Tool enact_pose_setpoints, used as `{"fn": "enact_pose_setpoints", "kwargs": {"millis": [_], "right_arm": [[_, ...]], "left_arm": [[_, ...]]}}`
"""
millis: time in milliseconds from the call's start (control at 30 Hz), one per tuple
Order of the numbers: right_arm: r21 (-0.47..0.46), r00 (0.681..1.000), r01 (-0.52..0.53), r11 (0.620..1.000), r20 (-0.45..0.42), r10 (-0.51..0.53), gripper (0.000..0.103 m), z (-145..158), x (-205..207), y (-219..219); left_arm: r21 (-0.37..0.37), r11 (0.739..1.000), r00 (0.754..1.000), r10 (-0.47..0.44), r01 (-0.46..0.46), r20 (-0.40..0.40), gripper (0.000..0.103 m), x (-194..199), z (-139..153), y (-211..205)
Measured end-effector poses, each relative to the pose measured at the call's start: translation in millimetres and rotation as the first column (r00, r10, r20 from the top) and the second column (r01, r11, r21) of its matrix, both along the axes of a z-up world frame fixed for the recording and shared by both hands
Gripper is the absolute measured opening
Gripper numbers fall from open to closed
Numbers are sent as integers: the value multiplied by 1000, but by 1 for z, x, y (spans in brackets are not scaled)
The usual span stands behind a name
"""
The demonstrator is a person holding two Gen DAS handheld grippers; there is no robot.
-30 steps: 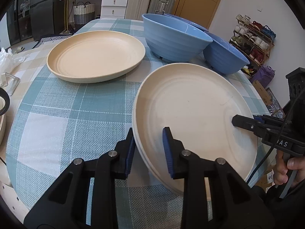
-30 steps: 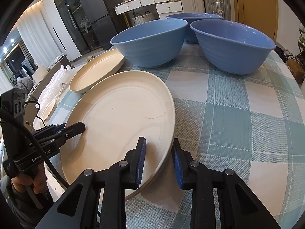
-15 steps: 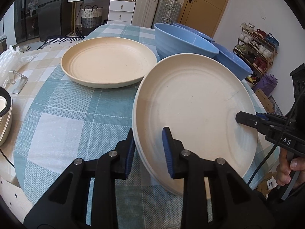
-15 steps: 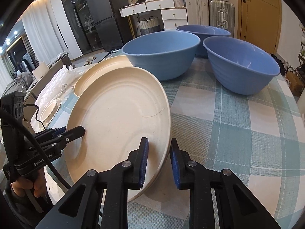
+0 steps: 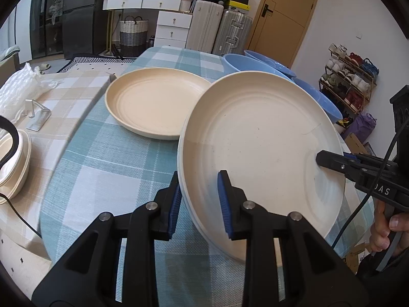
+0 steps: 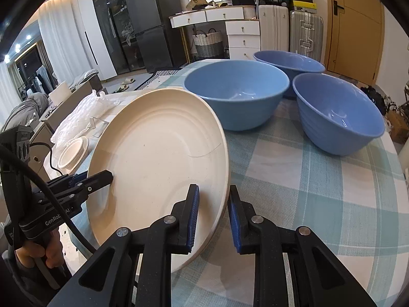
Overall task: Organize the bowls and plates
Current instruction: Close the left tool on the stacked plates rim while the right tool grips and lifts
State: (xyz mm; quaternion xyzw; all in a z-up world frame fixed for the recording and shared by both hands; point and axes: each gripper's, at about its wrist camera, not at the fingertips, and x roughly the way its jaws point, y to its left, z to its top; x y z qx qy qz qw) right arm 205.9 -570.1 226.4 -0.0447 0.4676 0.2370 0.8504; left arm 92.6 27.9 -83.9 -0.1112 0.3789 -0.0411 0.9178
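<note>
A cream plate (image 5: 258, 143) is held tilted above the checked table by both grippers. My left gripper (image 5: 200, 202) is shut on its near left rim. My right gripper (image 6: 212, 215) is shut on the opposite rim of the same plate (image 6: 158, 163). The right gripper's finger shows at the plate's right edge in the left wrist view (image 5: 340, 163). A second cream plate (image 5: 156, 105) lies flat on the table behind it. Three blue bowls (image 6: 236, 97) (image 6: 337, 115) (image 6: 288, 64) stand at the far side, partly hidden by the plate in the left wrist view.
The round table (image 5: 102, 168) has a teal checked cloth. A stack of small white dishes (image 5: 12, 163) and a cable sit on a side surface at the left, with a metal stand (image 5: 38, 115) and plastic wrap (image 5: 18, 89). Suitcases and drawers stand behind.
The held plate has risen off the table and tilted up more steeply. Both grippers stay shut on its rim. The bowls and the other plate have not moved.
</note>
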Motion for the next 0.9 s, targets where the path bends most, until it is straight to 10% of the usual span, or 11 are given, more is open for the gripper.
{"fn": "enact_pose_setpoints", "kwargs": {"millis": [900], "right_arm": [[-27, 990, -133, 991, 35, 134, 22, 16, 64, 118]], "left_arm": [[-38, 981, 981, 193, -193, 1, 24, 31, 25, 116]]}}
